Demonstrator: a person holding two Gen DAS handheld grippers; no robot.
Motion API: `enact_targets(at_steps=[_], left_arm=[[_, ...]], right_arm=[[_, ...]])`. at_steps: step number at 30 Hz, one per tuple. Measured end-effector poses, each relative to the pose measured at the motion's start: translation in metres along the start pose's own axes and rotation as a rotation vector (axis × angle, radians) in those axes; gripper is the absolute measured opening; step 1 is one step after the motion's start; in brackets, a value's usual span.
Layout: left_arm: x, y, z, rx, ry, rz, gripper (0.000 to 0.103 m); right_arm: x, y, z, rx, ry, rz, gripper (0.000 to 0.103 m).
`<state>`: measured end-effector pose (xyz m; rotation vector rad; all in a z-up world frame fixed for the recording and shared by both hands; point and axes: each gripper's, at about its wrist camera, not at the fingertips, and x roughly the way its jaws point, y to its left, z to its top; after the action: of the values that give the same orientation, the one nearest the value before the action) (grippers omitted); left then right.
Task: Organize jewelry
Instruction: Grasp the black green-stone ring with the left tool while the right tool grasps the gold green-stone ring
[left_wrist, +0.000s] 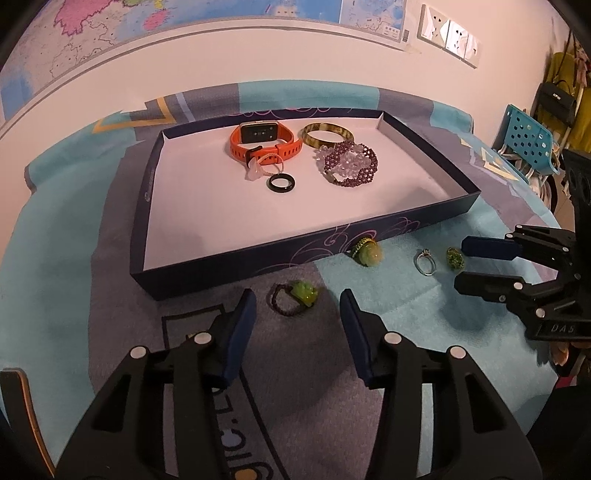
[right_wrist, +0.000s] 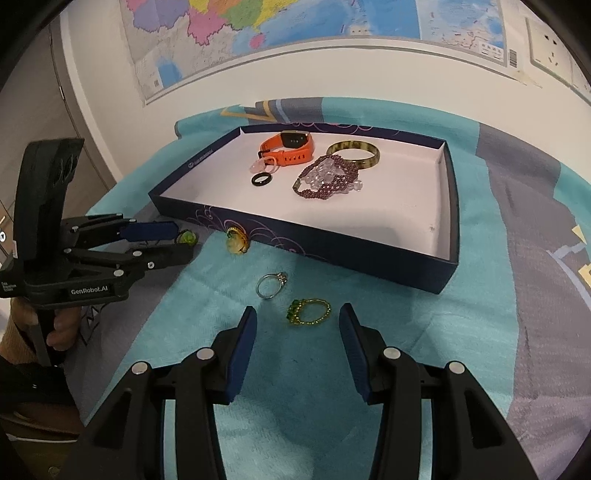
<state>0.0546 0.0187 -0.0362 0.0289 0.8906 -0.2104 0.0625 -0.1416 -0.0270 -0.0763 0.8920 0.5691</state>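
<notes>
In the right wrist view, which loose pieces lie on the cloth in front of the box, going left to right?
Green stone ring by the left gripper → yellow stone ring → silver ring → gold ring with green stones.

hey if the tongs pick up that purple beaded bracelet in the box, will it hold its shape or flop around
Probably floppy: the purple beaded bracelet lies in a slumped, folded heap on the box floor, unlike the stiff round bangle behind it. Gripped at one point, it would likely dangle and swing. Its clear beads look smooth, so it might slip.
</notes>
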Motion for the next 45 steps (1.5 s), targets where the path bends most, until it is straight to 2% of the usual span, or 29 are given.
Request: enact_targets(at_steps=[6,12,14,19,29,33,34,36,41,42,43,45], left_arm=[[0.0,0.001,0.0,-0.005,-0.002,0.001,0.025],[0.0,0.001,-0.001,-0.006,-0.003,-0.004,0.024],[-0.001,0.001,-0.001,-0.006,-0.004,-0.005,0.024],[-0.004,-0.001,-0.004,-0.005,-0.008,-0.006,0.022],[-0.013,-0.004,-0.008,-0.01,-0.019,-0.015,0.022],[-0.013,-0.003,-0.009,-0.015,-0.019,-0.022,0.022],[-0.013,-0.003,-0.009,-0.015,-0.019,-0.024,0.022],[-0.013,-0.004,-0.009,-0.015,-0.018,-0.025,0.022],[-0.012,-0.003,-0.009,-0.02,-0.015,-0.029,0.022],[-0.012,-0.003,-0.009,-0.021,-0.015,-0.029,0.022],[-0.012,-0.003,-0.009,-0.023,-0.015,-0.029,0.022],[-0.012,-0.002,-0.01,-0.025,-0.016,-0.03,0.022]], right_arm=[[0.001,0.005,0.0,-0.02,0.007,-0.012,0.032],[0.001,0.001,0.0,-0.004,0.007,-0.018,0.015],[0.002,0.001,0.0,-0.006,0.009,-0.013,0.007],[0.002,0.003,0.0,-0.013,0.006,-0.015,0.001],[-0.005,0.003,-0.002,-0.009,-0.018,-0.006,0.001],[-0.004,0.0,0.002,0.016,-0.026,0.002,0.01],[-0.004,0.001,0.003,0.013,-0.025,-0.003,0.015],[-0.001,0.003,0.004,0.006,-0.023,0.0,0.017],[0.007,0.007,0.008,-0.01,-0.01,-0.017,0.017],[0.009,0.008,0.008,-0.014,-0.003,-0.022,0.016],[0.01,0.008,0.008,-0.015,0.001,-0.026,0.008],[0.009,0.008,0.008,-0.019,-0.002,-0.028,0.008]])
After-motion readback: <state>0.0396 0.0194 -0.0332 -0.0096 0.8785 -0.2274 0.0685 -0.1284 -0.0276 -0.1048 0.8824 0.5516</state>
